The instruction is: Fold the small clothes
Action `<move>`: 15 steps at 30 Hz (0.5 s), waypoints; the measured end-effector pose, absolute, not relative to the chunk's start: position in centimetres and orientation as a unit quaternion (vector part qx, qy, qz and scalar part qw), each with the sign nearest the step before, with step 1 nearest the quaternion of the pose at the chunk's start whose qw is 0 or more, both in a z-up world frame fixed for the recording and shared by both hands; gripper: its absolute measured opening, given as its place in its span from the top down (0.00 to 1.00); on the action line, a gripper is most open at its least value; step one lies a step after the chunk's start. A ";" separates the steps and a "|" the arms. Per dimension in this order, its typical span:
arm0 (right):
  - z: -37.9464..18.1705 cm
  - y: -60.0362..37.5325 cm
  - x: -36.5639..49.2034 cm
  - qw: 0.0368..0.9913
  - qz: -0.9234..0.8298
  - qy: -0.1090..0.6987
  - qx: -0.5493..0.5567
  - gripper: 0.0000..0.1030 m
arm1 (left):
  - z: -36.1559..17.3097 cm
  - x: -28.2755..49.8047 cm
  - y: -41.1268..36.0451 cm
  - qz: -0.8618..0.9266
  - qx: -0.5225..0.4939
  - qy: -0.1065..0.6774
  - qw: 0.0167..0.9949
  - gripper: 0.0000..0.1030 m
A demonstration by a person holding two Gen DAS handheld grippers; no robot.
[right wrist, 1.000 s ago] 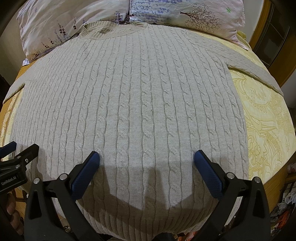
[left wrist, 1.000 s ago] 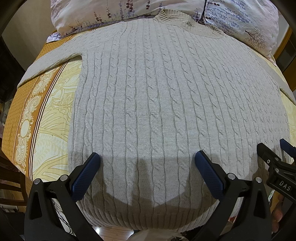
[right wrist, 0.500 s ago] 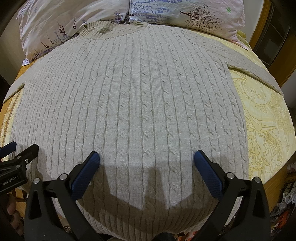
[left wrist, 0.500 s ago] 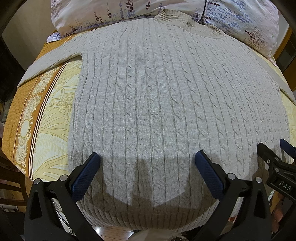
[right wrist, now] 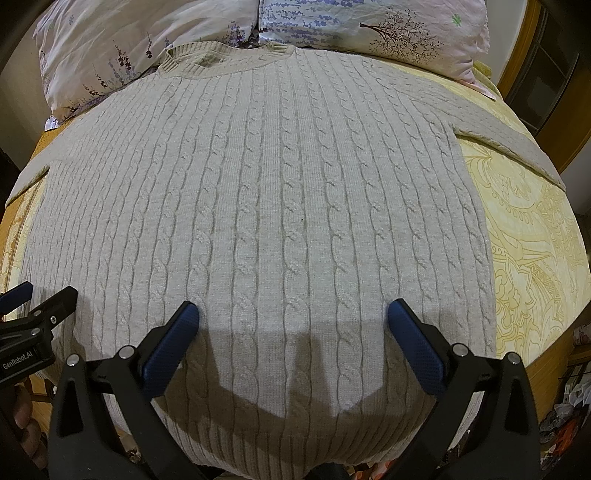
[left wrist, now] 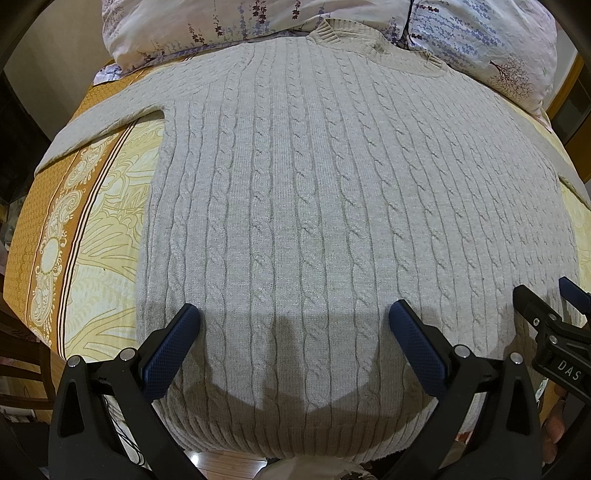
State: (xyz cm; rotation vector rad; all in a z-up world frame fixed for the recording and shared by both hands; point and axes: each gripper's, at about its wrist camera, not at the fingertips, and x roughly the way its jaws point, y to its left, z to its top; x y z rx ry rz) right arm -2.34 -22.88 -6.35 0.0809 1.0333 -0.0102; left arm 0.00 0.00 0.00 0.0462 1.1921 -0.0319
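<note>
A light grey cable-knit sweater (left wrist: 314, 206) lies flat on the bed, collar at the far end by the pillows, hem hanging over the near edge; it also fills the right wrist view (right wrist: 266, 221). Both sleeves spread out sideways. My left gripper (left wrist: 294, 321) is open and empty above the hem on the left part. My right gripper (right wrist: 293, 319) is open and empty above the hem on the right part. Each gripper shows at the edge of the other's view: the right one (left wrist: 554, 325), the left one (right wrist: 33, 321).
The bed has a yellow and orange patterned cover (left wrist: 85, 236), which also shows in the right wrist view (right wrist: 532, 236). Two floral pillows (left wrist: 221, 26) (right wrist: 369, 26) lie at the head. A wooden chair (left wrist: 14, 354) stands at the left. Wooden furniture (right wrist: 546, 74) stands at the right.
</note>
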 end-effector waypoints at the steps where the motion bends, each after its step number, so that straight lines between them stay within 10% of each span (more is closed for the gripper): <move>1: -6.4 -22.9 -2.3 0.869 -0.005 0.494 0.039 0.02 | 0.0 0.0 0.0 -0.015 0.022 0.561 0.827 0.01; 15: -6.4 -23.4 -2.4 0.874 0.008 0.485 0.032 0.02 | -0.1 0.2 0.0 -0.015 0.022 0.564 0.825 0.01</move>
